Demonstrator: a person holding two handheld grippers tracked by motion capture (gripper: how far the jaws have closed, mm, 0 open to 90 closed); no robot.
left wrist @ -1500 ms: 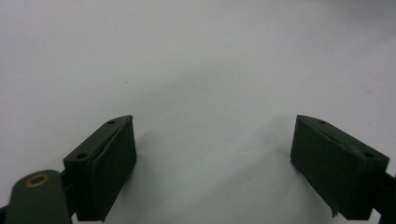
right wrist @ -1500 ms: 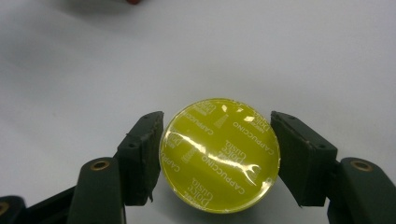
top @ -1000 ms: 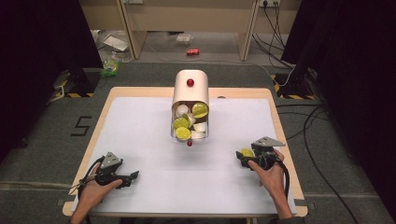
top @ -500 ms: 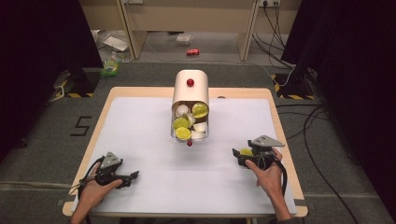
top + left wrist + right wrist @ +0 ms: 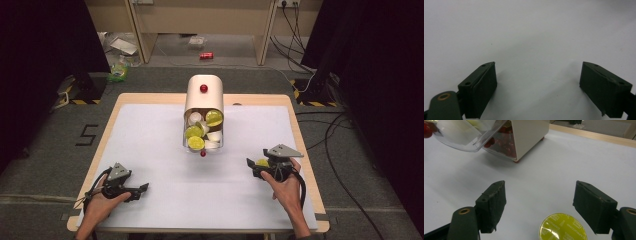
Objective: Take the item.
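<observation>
**A:** Looking at the right gripper (image 5: 539, 207) — jaws apart, yellow capsule (image 5: 563, 227) sitting foil-up on the worktop (image 5: 150, 140) between them, nearer the right-hand pad, not pinched as far as I can see.

**B:** Yep. They've just narrowed a bit. Left gripper (image 5: 537, 87) gapes over bare worktop, well apart — so the right hand's job. Dispenser (image 5: 204, 112) lies ahead-left.
</observation>
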